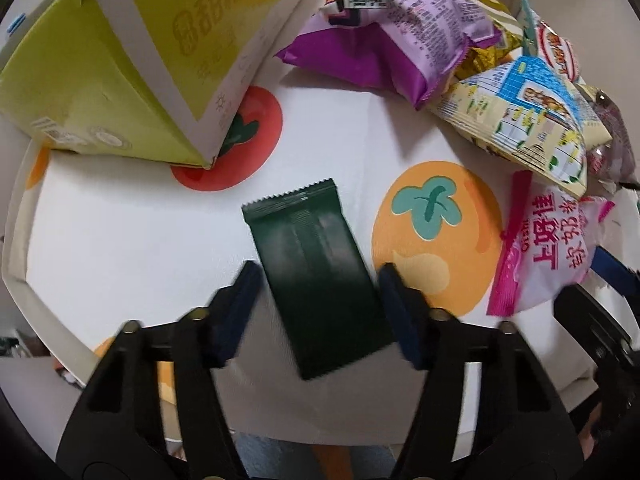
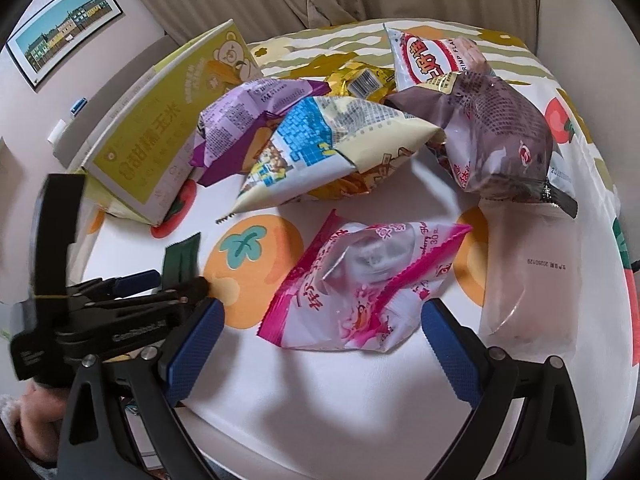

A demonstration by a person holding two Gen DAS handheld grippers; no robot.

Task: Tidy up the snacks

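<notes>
A dark green flat packet (image 1: 316,272) lies on the white fruit-print tablecloth (image 1: 120,240). My left gripper (image 1: 320,280) straddles its lower half, blue pads against its two long edges, shut on it. From the right wrist view the left gripper (image 2: 168,280) sits low at the left, the green packet (image 2: 182,256) poking out past its fingers. My right gripper (image 2: 320,344) is open just short of a pink and white snack bag (image 2: 360,292), pads clear of it. That pink bag (image 1: 552,248) also shows at the right edge of the left wrist view.
A yellow-green carton (image 2: 148,140) lies tipped at the back left. Behind the pink bag are piled a purple bag (image 2: 248,120), a cream and blue bag (image 2: 320,148), a gold bag (image 2: 360,80), a white and red bag (image 2: 424,60) and a mauve bag (image 2: 500,136). A translucent pouch (image 2: 532,272) lies right.
</notes>
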